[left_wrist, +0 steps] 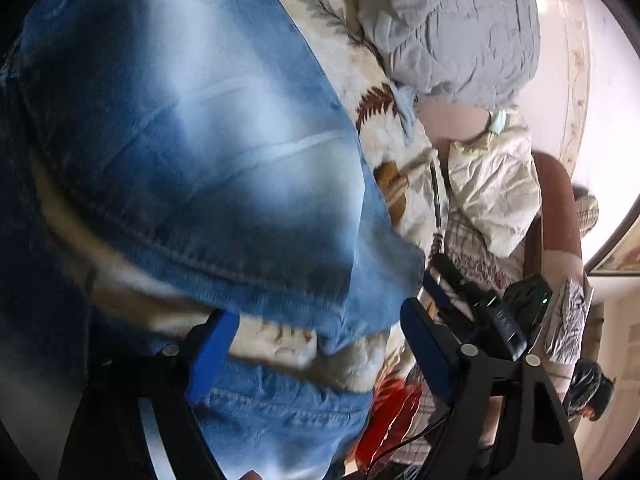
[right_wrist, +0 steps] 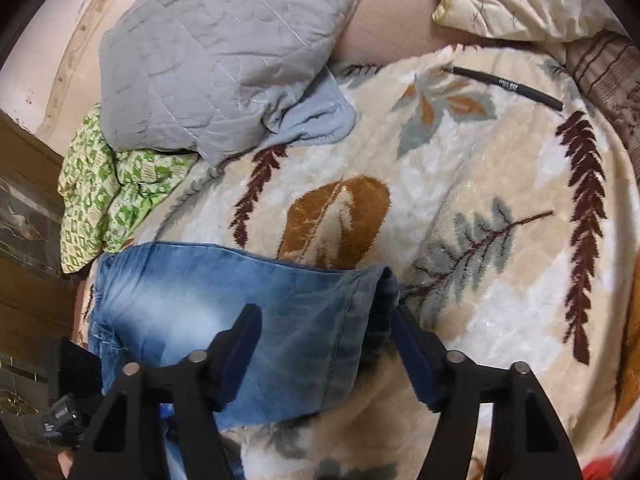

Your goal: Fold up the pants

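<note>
Left wrist view: the left gripper (left_wrist: 320,344) fills the lower edge, black arms with blue pads, jaws apart; blue denim lies between and under them, no pad visibly pressing on it. The jeans (left_wrist: 192,152) take up most of the frame, faded pale at mid-leg, a stitched hem seam curving across above the pads; part of the cloth is motion-blurred. They lie on a cream fleece blanket (left_wrist: 384,132) printed with brown and grey leaves. Beyond its edge sit a grey quilted pillow (left_wrist: 460,24) and a crumpled cream cloth (left_wrist: 492,192); a black pen (left_wrist: 436,192) lies on the blanket between jeans and cream cloth. The right gripper (left_wrist: 428,284) shows at right, just past the denim edge. Right wrist view: right gripper (right_wrist: 326,344) nearest, jaws apart, the hemmed leg end of the jeans (right_wrist: 224,292) lying between the pads, neither seen clamping. Jeans lie flat on the blanket (right_wrist: 460,184), lower left. Grey pillow (right_wrist: 224,52) upper left, green patterned cloth (right_wrist: 104,192) beside it, pen (right_wrist: 508,86) upper right, well apart from the denim.
</note>
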{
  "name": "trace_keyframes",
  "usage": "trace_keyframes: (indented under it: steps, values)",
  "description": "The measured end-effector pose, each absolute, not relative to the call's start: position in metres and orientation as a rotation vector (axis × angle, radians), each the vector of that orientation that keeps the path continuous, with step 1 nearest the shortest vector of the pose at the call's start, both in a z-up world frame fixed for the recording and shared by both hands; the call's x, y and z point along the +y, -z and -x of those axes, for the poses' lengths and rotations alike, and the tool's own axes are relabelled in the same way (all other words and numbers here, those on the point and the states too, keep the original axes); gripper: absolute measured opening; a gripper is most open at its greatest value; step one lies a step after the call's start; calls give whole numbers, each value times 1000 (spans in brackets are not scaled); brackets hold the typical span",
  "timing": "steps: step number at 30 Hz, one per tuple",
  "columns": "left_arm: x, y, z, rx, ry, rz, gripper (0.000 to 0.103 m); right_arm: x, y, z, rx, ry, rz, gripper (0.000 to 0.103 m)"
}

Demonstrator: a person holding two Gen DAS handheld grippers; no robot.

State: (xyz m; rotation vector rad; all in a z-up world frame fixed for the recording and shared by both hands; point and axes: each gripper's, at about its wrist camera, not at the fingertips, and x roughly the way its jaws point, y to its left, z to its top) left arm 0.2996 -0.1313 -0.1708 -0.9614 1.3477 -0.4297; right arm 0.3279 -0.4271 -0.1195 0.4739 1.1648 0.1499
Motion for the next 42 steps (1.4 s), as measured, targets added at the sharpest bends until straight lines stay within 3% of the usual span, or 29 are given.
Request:
trace_keyframes:
  steps: [2,3,4,5,6,7,14,18,23,29,36,41,42]
  values:
    - [-135,175,-306,1366,429,970,74,-424,127,-332,1179,-152,-474,60]
    - [-138,176,-307,1373,434,970,58,-422,130,-333,1180,-158,-478,54]
    - [-141,177,-310,1377,445,963,36,-421,132,-334,1180,-160,-478,40]
    - [-143,177,-311,1378,454,954,25,-419,133,-334,1179,-159,-471,26]
    - [-140,178,-312,1378,467,950,11,-416,133,-334,1171,-172,-464,21]
    - [-140,177,-312,1374,481,953,6,-414,132,-333,1165,-180,-460,12]
    - [-129,134,-308,1234,570,987,5,-415,72,-313,1023,-212,-380,7]
    - [-128,98,-307,1142,646,1058,5,-433,9,-304,908,-204,-399,5]
    - [-137,85,-305,1124,699,1060,5,-435,-36,-292,852,-207,-360,3]
    - [-175,144,-324,1244,619,1034,5,-436,13,-325,960,-102,-240,3]
    - [-203,198,-326,1361,465,858,6,-467,119,-349,1159,35,-298,3]
    - [-210,184,-332,1364,452,754,7,-476,111,-342,1147,38,-317,5]
    - [-210,180,-331,1364,448,744,13,-475,106,-341,1140,40,-313,6]
